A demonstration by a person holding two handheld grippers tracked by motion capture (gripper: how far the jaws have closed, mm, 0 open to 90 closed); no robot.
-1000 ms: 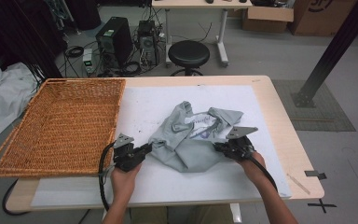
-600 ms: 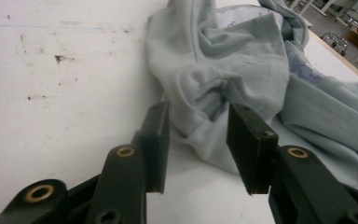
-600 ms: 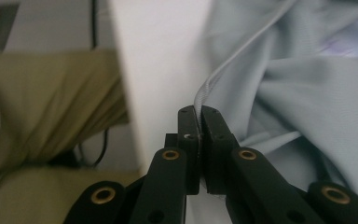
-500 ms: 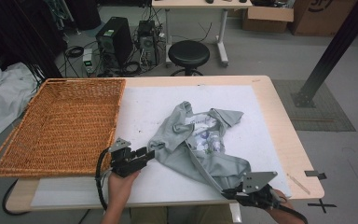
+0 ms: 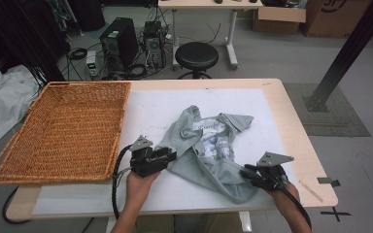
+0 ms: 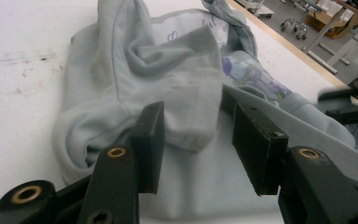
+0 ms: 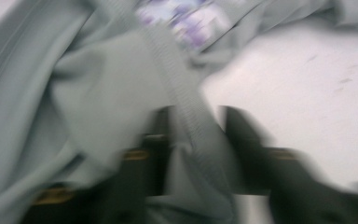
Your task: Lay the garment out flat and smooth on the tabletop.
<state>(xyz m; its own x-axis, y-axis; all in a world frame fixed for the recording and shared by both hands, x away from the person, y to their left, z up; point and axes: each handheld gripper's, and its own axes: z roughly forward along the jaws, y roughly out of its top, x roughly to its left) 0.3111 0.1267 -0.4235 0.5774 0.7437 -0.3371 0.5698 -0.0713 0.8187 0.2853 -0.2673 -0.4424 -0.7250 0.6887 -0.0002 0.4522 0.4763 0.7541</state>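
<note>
Left claw (image 6: pixel 198 140) agape over shirt (image 6: pixel 168 84)

This looks like a lab or workshop. Computer towers (image 5: pixel 119 46) with tangled cables (upper left) sit on the grey floor. Cardboard boxes (image 5: pixel 315 17) stand upper right.

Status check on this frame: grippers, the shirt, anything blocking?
Left gripper open, jaws either side of a sleeve fold. Right gripper blurred, hem between its jaws, grip uncertain. Grey shirt crumpled on the table. Basket apart at left, nothing blocking.

Left gripper (image 5: pixel 167 156) jaws parted, right gripper (image 5: pixel 248 172) jaws clamped
</note>
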